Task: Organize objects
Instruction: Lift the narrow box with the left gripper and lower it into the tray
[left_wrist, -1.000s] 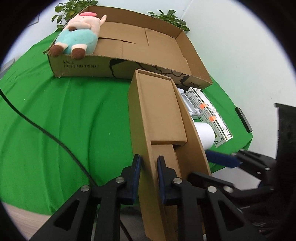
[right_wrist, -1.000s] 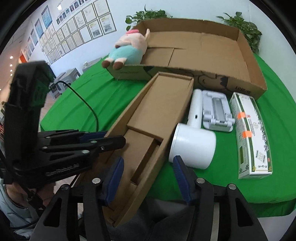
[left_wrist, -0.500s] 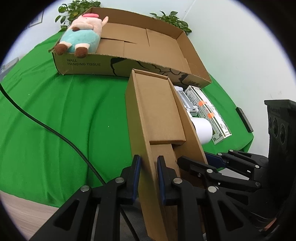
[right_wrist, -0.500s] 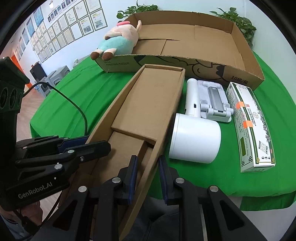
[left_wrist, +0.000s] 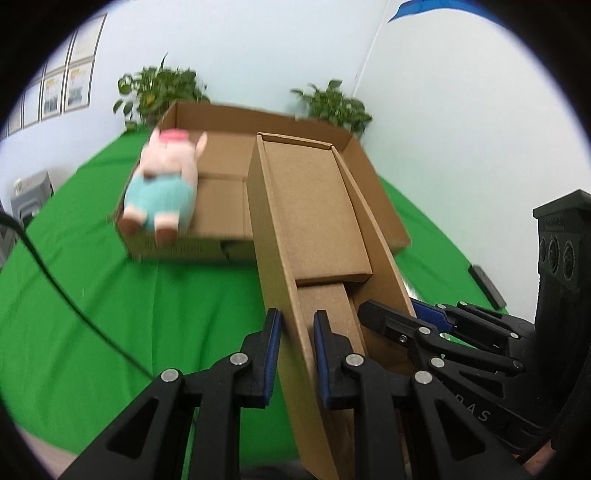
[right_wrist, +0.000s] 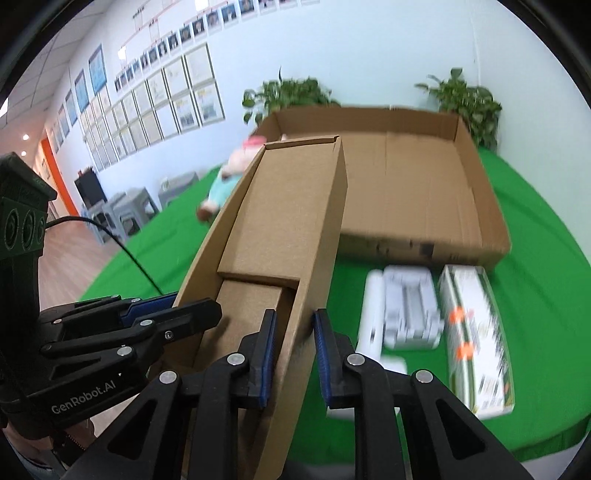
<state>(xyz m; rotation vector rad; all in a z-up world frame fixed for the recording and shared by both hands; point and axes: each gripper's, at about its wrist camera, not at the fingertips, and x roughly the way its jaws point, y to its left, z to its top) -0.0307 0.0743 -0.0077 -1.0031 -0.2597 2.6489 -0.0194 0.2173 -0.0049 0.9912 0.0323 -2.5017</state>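
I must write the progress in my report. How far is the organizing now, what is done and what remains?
Done: only the plush pig lies in the big cardboard tray. In hand: the left gripper and right gripper each clamp one side wall of the long narrow box, raised and pointing toward the tray. Left: the white device, grey stand and printed carton lie on the green cloth.

Narrow open box held off the green table — left gripper clamps its left wall, right gripper its right wall. Its far end overhangs the big flat carton behind. Plush pig lies on the carton's left end. In front of the carton, right of the box — white cylinder, grey holder, printed carton, side by side.
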